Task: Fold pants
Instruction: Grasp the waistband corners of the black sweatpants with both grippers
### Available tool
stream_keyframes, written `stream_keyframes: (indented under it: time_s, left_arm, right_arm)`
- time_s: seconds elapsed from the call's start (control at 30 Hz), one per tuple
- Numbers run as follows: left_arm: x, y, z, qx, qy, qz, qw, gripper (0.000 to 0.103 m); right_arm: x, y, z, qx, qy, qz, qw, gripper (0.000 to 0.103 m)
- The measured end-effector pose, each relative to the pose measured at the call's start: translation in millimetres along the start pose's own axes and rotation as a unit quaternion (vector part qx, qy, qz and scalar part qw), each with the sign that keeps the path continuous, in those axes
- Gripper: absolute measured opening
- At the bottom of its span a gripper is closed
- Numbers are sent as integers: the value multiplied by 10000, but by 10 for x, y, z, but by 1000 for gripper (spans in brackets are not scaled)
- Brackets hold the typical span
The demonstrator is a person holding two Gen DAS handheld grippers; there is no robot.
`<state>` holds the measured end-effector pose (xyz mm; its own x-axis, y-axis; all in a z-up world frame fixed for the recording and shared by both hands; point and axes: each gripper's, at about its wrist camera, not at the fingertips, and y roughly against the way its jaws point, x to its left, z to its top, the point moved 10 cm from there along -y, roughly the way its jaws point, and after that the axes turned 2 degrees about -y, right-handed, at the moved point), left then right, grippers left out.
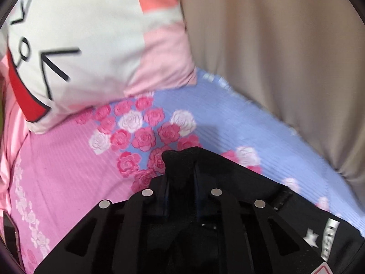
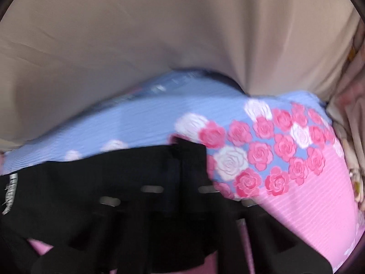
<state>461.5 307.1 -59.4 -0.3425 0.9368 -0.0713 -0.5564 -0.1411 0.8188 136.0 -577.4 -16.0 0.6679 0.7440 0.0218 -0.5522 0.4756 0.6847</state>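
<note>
The black pants (image 1: 262,182) lie on the bed, on a sheet (image 1: 68,171) with pink and blue parts and printed roses. The left gripper (image 1: 181,159) pinches a bunched edge of the pants between its fingers. The right gripper (image 2: 182,150) also has its fingers pressed on the black cloth, though this view is blurred. A pillow (image 1: 91,45) lies behind, near a beige curtain (image 1: 273,45).

Matte black left gripper (image 1: 182,159) frame with four round silver studs
</note>
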Motion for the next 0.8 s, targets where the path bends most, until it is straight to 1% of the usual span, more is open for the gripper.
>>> stream_keyframes:
  time_s: [0.07,0.1,0.17,0.2,0.27,0.3,0.33,0.4,0.47,0.5,0.53,0.57,0.6,0.63,0.7,0.73,0.77,0.8]
  left_arm:
    - [-10,337,15,-210,-26,-279,9994,12]
    - [-12,494,10,-306,-55,-410,9987,12]
    - [2,888,44,-524,-138,-688,9962,12]
    - [56,1027,41,-630,-180,-790,9947,12]
    - [141,1460,-133,-875,-292,-975,9910,12]
    - [212,1607,-233,-975,-335,-1063,9890,12]
    - [312,1849,-401,-1103,-399,-1193,9859,12]
    - [465,2106,-617,-1252,-524,-1316,9820,12]
    - [565,2404,-1002,-1369,-766,-1377,9780,12]
    - [651,2359,-1140,-1369,-844,-1370,9774,13]
    - [743,2400,-1361,-1317,-913,-1327,9781,13]
    - [853,2351,-1586,-1191,-931,-1285,9801,13]
    - [914,2306,-1711,-1118,-921,-1267,9813,13]
    - [1016,2196,-1897,-941,-829,-1244,9843,13]
    - [1177,1968,-2117,-635,-678,-1209,9883,14]
    - [1257,1803,-2239,-433,-526,-1234,9900,14]
    - [1314,1676,-2307,-306,-446,-1276,9903,17]
    - [1357,1579,-2362,-220,-361,-1344,9900,20]
  right_arm:
    - [16,301,49,-243,91,61,9996,0]
    - [13,518,92,-411,116,123,9990,0]
    - [-32,891,71,-652,149,211,9975,0]
    - [-69,1119,33,-781,162,270,9964,0]
    - [-94,1396,-89,-917,221,341,9950,0]
    - [-119,1558,-178,-990,270,338,9941,0]
    - [-142,1663,-252,-1020,279,376,9937,0]
    - [-193,1877,-457,-1092,328,413,9926,0]
    - [-196,1973,-665,-1069,348,503,9924,0]
    - [-211,2015,-801,-1037,358,533,9925,0]
    - [-202,2029,-937,-987,373,563,9928,0]
    - [-222,2038,-1055,-945,382,557,9932,0]
    - [-257,2021,-1191,-901,388,500,9939,0]
    - [-297,1992,-1291,-836,367,452,9948,0]
    - [-437,1856,-1517,-651,188,341,9971,1]
    - [-519,1810,-1613,-568,82,293,9979,3]
    - [-587,1781,-1707,-484,-27,241,9985,4]
    - [-711,1744,-1805,-354,-149,84,9992,5]
